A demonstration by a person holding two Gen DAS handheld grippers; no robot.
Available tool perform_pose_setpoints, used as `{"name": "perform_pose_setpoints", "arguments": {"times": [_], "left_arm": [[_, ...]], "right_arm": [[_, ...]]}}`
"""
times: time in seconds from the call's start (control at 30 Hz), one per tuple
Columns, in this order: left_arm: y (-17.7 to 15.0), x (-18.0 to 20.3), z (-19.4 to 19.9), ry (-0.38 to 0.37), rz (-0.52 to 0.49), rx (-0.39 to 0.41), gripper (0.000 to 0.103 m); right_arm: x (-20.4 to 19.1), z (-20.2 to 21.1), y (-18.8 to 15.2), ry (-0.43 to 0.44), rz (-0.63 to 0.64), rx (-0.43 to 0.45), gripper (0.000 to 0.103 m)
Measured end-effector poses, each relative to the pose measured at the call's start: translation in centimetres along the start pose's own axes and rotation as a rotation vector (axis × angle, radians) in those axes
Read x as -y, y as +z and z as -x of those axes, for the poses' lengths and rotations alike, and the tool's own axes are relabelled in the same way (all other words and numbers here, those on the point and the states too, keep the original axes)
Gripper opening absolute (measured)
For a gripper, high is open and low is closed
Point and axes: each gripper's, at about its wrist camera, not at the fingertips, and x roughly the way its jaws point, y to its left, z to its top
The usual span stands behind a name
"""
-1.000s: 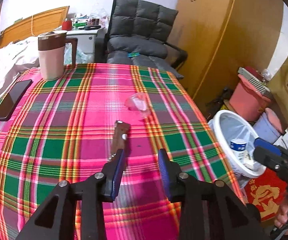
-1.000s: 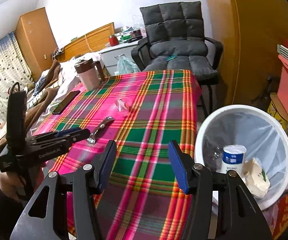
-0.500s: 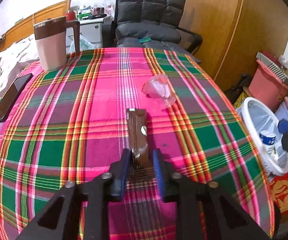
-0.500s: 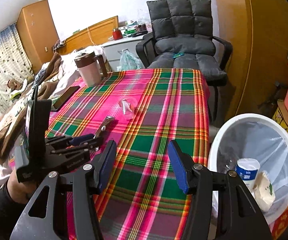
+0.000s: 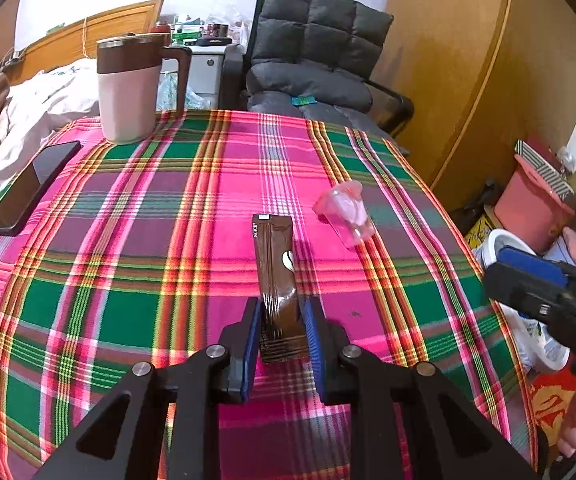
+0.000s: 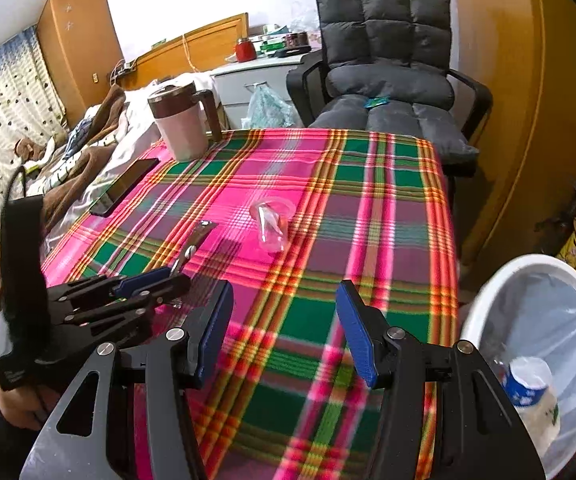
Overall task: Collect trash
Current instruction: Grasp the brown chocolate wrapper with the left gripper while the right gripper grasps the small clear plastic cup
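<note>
We have the brown sachet lying on the plaid tablecloth near the front edge, its near end pinched between the blue pads of the left gripper, whose jaws have just been closing onto it; the far end still rests on the cloth. Our grip sits only on the last bit of a thin, glossy packet, so we judge it could slide out or fold when lifted, and a pad edge might snag the cloth and drag it. Just to the far right of the sachet a clear plastic cup lies on its side; a tugged cloth could roll it off the table. The right gripper hangs with jaws apart and nothing between them, over the near right of the table. The white bin stands on the floor beyond the right edge, so a loose hold could drop the sachet short of it.
</note>
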Motion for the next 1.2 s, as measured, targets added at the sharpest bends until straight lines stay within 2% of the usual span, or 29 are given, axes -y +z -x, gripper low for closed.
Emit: {"name": "perform_pose_setpoints", "arguments": {"times": [0.27,0.57,0.7,0.77,0.83,1.2], "left_arm": [[0.2,-2.6,0.8,-0.004,0.069,0.024,0.023],[0.3,-4.3,1.3,-0.025,0.103,0.036,0.023],[0.2,-4.5,1.1,-0.031,0.108,0.03,0.023],[0.1,-4.5,0.8,-0.032,0.106,0.023,0.023],[0.0,-4.5,0.7,-0.032,0.104,0.018,0.023],[-0.1,-4.0,0.6,-0.024,0.091,0.01,0.023]], "right_arm": [[-0.8,-2.9,1.4,0.002,0.031,-0.033,0.055],[-1.0,-6.0,2.6,-0.009,0.049,-0.064,0.053],[-0.7,-7.4,2.7,-0.024,0.046,-0.083,0.049],[-0.5,-7.8,2.7,-0.031,0.045,-0.094,0.042],[-0.5,-8.0,2.8,-0.035,0.05,-0.1,0.029],[-1.0,-5.5,2.3,-0.033,0.052,-0.06,0.028]]}}
